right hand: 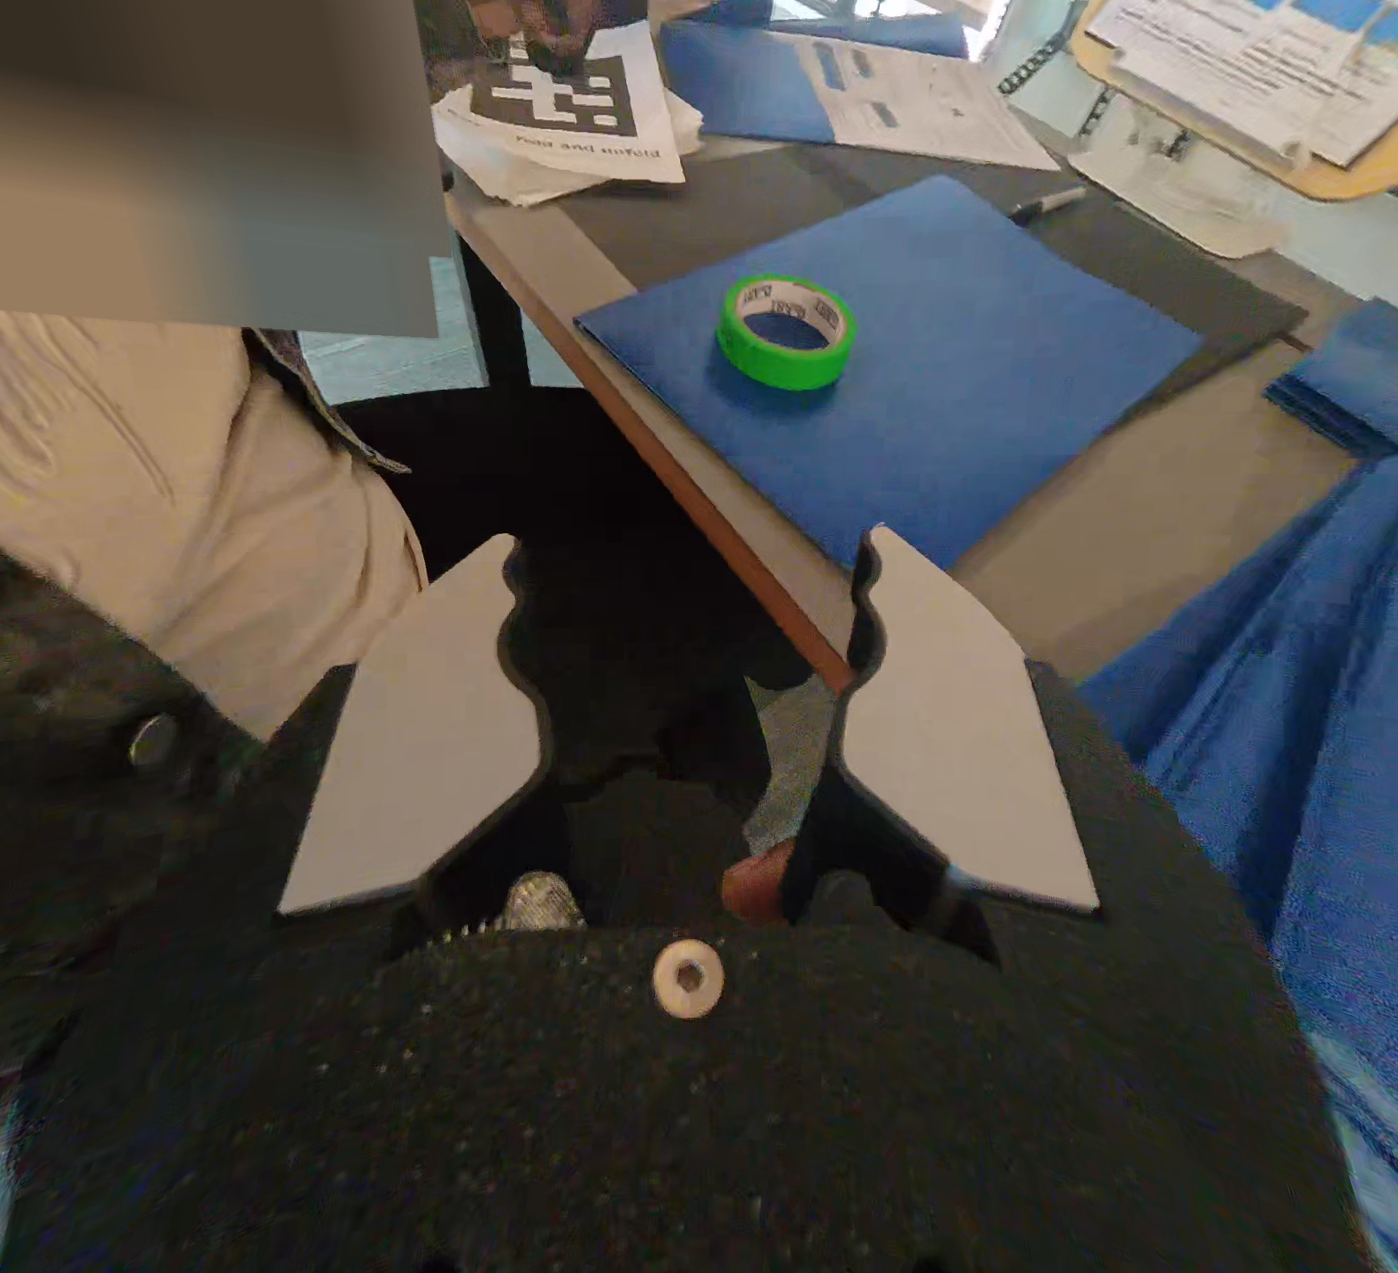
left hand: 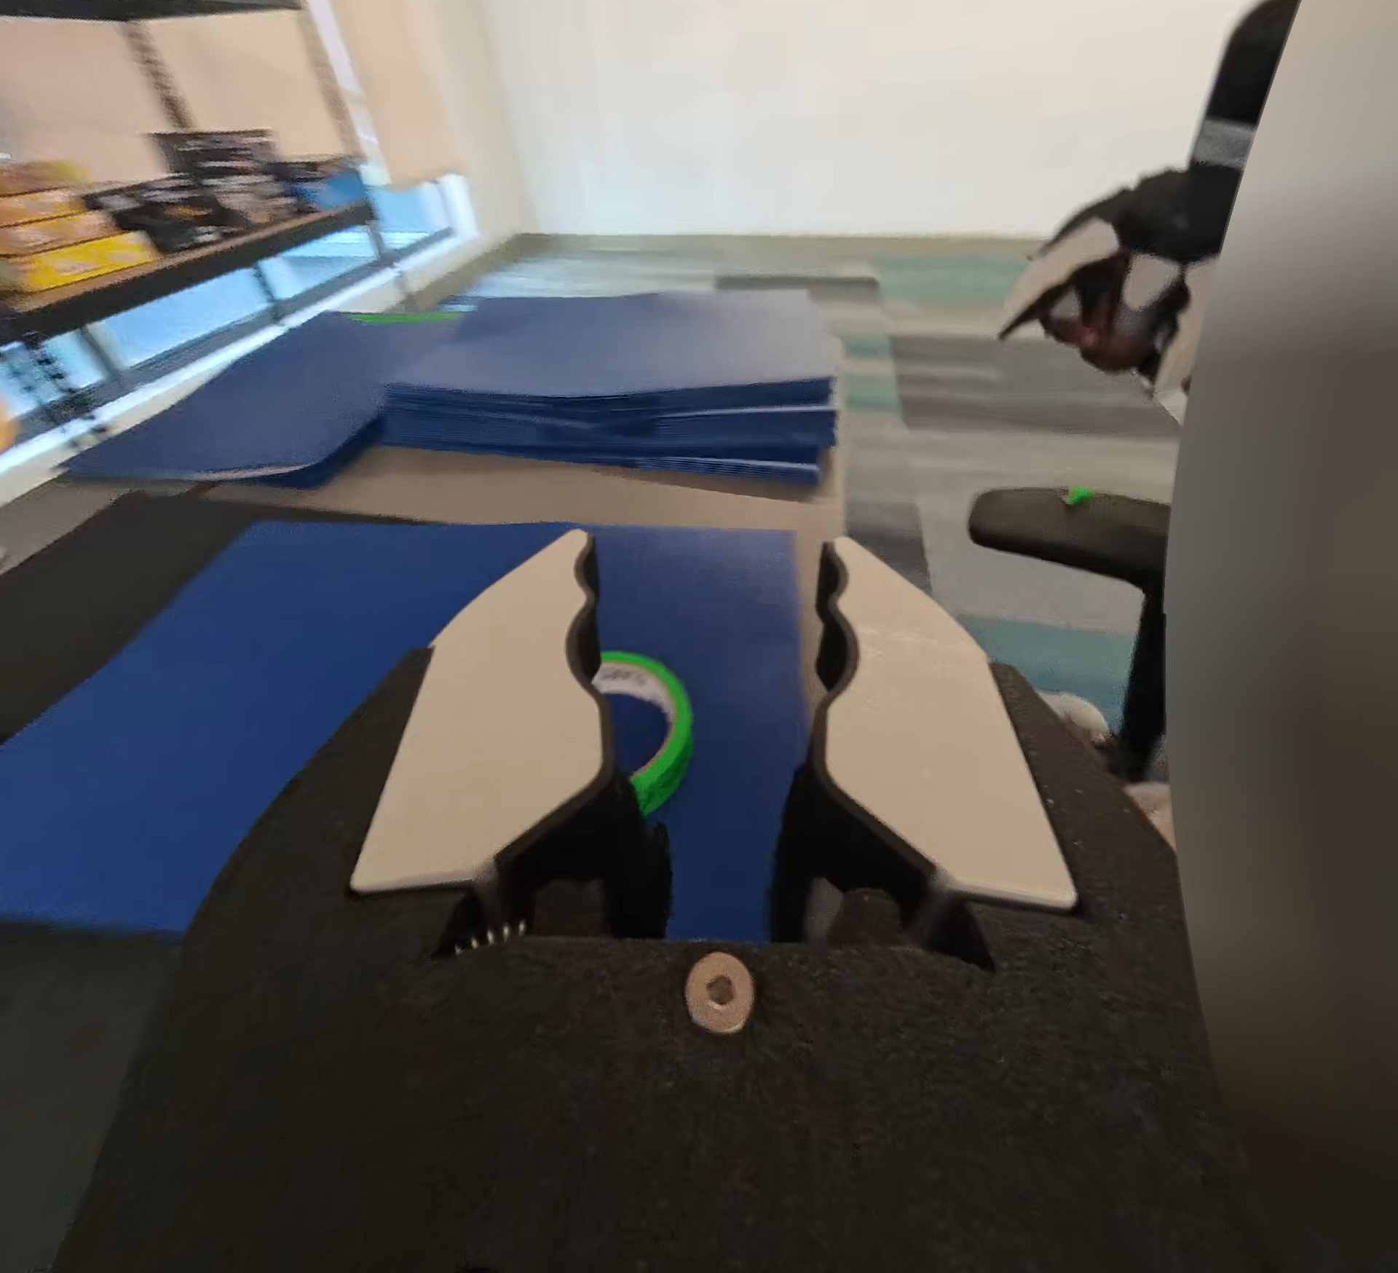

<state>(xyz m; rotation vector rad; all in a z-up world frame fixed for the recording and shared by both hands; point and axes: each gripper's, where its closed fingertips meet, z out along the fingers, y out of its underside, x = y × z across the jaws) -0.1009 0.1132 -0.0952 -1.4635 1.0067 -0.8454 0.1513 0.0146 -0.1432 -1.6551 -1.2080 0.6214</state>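
A green roll of tape (right hand: 787, 332) lies flat on a blue folder (right hand: 945, 404) near the table's front edge. In the left wrist view the tape (left hand: 666, 730) shows partly behind my left finger, on the same blue folder (left hand: 227, 707). My left gripper (left hand: 707, 548) is open and empty, low over the folder, with the tape just below and between its fingers. My right gripper (right hand: 692, 540) is open and empty, held off the table edge (right hand: 681, 480) in front of the folder, apart from the tape. It also shows far right in the left wrist view (left hand: 1097, 283).
A stack of blue folders (left hand: 620, 389) lies behind, and also at the right (right hand: 1286, 707). Printed sheets with a black-and-white marker (right hand: 567, 102), a blue folder with a sheet on it (right hand: 832, 86), a pen (right hand: 1051, 204) and a clipboard of papers (right hand: 1271, 3) lie farther back. A person in a beige top (right hand: 189, 518) sits on a chair with a black armrest (left hand: 1059, 525).
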